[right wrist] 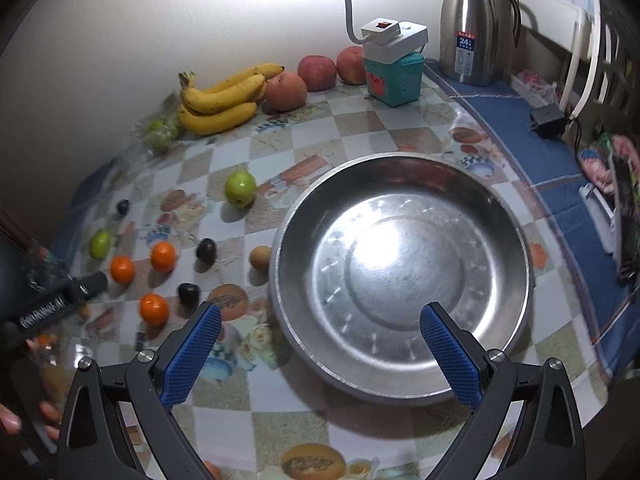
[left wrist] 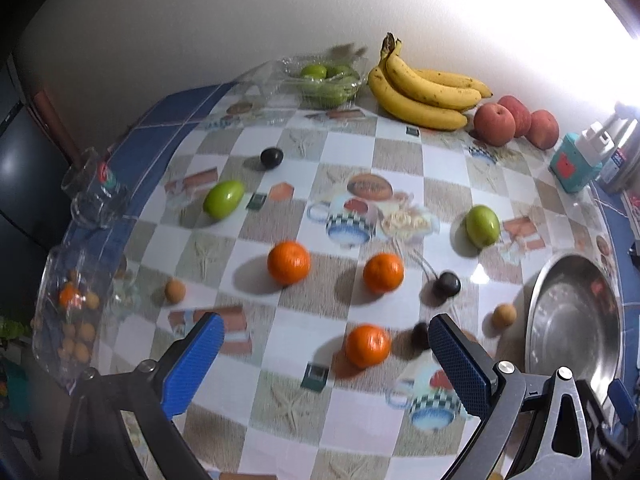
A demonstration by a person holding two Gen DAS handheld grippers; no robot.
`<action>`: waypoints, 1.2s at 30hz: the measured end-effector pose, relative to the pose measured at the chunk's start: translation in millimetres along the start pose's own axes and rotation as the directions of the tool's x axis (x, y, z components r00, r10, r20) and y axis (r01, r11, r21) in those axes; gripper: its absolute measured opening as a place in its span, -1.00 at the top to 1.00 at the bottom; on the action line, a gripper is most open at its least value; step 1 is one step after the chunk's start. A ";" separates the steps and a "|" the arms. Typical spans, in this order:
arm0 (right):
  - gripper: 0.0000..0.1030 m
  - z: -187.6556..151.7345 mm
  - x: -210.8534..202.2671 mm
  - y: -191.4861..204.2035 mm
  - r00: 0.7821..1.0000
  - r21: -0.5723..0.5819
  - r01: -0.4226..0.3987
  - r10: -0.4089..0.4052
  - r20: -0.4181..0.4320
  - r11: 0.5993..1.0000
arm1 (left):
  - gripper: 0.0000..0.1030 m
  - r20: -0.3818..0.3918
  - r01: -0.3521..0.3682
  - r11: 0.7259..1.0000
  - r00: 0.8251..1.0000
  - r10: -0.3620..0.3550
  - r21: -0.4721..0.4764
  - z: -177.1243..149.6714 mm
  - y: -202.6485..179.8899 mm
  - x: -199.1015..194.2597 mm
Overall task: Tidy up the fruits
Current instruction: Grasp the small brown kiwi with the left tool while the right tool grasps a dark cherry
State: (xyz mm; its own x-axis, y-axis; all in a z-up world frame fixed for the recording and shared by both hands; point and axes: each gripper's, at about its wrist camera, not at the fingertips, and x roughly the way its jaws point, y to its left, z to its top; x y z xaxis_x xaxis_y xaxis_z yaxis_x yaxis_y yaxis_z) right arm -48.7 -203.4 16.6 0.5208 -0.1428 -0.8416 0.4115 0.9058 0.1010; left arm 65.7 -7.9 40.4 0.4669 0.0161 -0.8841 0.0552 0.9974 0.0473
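Observation:
Loose fruit lies scattered on the patterned tablecloth: three oranges, the nearest orange (left wrist: 367, 345) just beyond my left gripper (left wrist: 325, 346), which is open and holds nothing. Two green fruits (left wrist: 223, 198) (left wrist: 482, 225), dark plums (left wrist: 447, 284) and small brown longans (left wrist: 503, 315) lie around them. A steel basin (right wrist: 400, 276) stands at the right with nothing in it. My right gripper (right wrist: 320, 334) hovers open over the basin's near rim. Bananas (left wrist: 424, 88) and red apples (left wrist: 494, 124) rest against the wall.
A clear tray of green fruit (left wrist: 326, 80) sits at the back, and a clear box of small fruit (left wrist: 72, 312) at the left table edge beside glass cups (left wrist: 94, 196). A teal box (right wrist: 394, 76), a lamp base and a steel thermos (right wrist: 468, 24) stand at the back right.

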 end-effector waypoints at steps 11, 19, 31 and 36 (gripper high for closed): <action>-0.94 32.9 22.7 35.3 0.998 0.002 -0.062 0.062 0.008 0.998 | -1.00 -0.026 0.016 0.994 0.999 -0.019 -0.109 25.7 25.6 28.1; -0.94 49.8 39.8 78.1 0.998 -0.041 -0.054 0.054 0.011 0.998 | -1.00 -0.064 -0.019 0.980 0.998 0.006 -0.198 26.0 69.6 46.1; -0.86 30.3 71.2 110.1 0.989 -0.057 -0.120 0.115 -0.096 0.991 | -1.00 -0.097 -0.075 0.967 0.994 0.053 -0.242 19.6 140.5 66.1; -0.69 22.3 75.1 118.1 0.986 -0.056 -0.121 0.113 -0.121 0.991 | -0.91 -0.114 -0.063 0.955 0.993 0.030 -0.290 14.5 170.6 76.3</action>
State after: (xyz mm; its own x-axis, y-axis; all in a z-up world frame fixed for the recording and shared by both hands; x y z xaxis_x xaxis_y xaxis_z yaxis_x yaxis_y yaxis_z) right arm 55.7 -116.1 -22.8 0.4700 0.0100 -0.8826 0.3029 0.9374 0.1720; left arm 123.4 162.5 -12.3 0.3647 0.0544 -0.9295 -0.2321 0.9721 -0.0342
